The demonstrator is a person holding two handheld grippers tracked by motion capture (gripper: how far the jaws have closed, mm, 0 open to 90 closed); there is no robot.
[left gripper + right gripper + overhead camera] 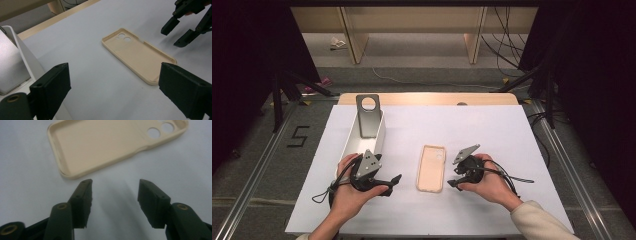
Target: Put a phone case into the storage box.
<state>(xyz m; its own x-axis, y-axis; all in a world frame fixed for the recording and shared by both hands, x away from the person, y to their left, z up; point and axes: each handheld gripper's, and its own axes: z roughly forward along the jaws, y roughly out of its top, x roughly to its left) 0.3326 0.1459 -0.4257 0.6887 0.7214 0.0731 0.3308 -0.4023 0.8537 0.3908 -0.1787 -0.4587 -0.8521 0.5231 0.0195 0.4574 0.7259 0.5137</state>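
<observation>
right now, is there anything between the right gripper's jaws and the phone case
Nothing: in the right gripper view only bare white table lies between the open right gripper and the beige phone case. The jaws stand apart, short of its near edge.

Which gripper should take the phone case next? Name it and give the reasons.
Probably the right gripper: its open jaws point at the near edge of the beige phone case with nothing between them. The left gripper, also open, sits farther off beside the white tray.
</observation>
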